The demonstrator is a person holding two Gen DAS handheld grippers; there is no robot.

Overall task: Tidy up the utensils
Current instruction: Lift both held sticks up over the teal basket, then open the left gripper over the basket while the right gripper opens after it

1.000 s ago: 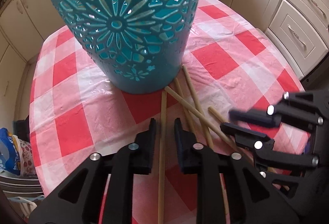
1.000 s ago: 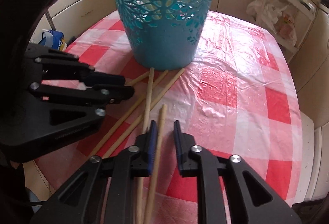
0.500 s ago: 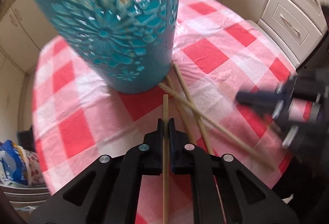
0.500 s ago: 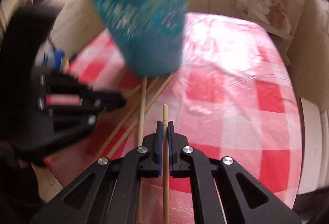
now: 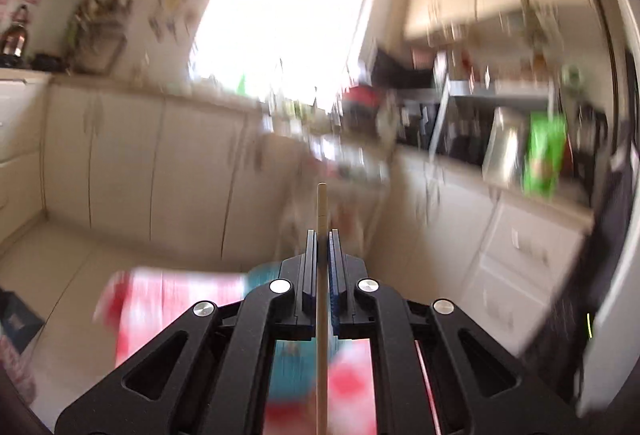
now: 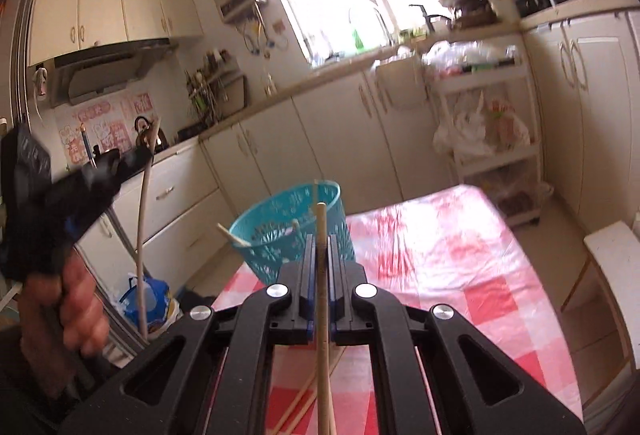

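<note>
Wooden chopstick [image 5: 321, 315] sits clamped in the closed left gripper [image 5: 322, 235], raised above the desk before a blurred kitchen. Seen from the right wrist, a hand [image 6: 64, 311] at far left carries that gripper. Right of it, the teal basket [image 6: 292, 227] stands on the checked desk [image 6: 440, 275], chopsticks inside, behind the right gripper [image 6: 321, 239], closed tight on its own chopstick [image 6: 322, 315].

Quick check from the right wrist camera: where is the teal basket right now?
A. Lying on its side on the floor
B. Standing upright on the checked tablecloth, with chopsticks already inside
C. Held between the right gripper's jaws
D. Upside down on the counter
B: the teal basket stands upright on the red-checked tablecloth, and chopstick ends poke up over its rim.
</note>
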